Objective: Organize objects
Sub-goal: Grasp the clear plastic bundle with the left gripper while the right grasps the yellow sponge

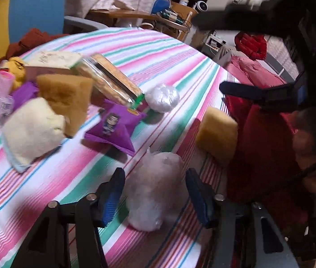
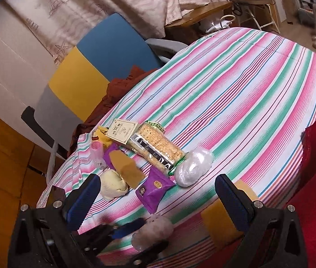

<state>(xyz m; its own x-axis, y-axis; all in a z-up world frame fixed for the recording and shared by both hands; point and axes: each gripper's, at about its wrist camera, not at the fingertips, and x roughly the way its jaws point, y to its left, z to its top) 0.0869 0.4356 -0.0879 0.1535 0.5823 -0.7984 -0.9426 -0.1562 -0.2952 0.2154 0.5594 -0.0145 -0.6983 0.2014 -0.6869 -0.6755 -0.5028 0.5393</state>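
Left claw (image 1: 154, 197) spread wide around crumpled clear plastic bag (image 1: 155, 187) on striped counter (image 1: 180, 71), blue pads either side, contact unclear. Right claw (image 2: 158, 197) hovers open above, empty. Yellow sponge (image 1: 217, 131) near counter edge; purple snack packet (image 1: 115, 127), cracker pack (image 2: 158, 149), second plastic ball (image 2: 193, 165) clustered beyond.

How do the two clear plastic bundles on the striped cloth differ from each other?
The near bundle sits between the open fingers of the left gripper; the far bundle lies free beside the cracker pack. The near bundle stands taller with a pinkish tint; the far bundle is rounder and whiter. Both are crumpled clear plastic resting on the cloth.
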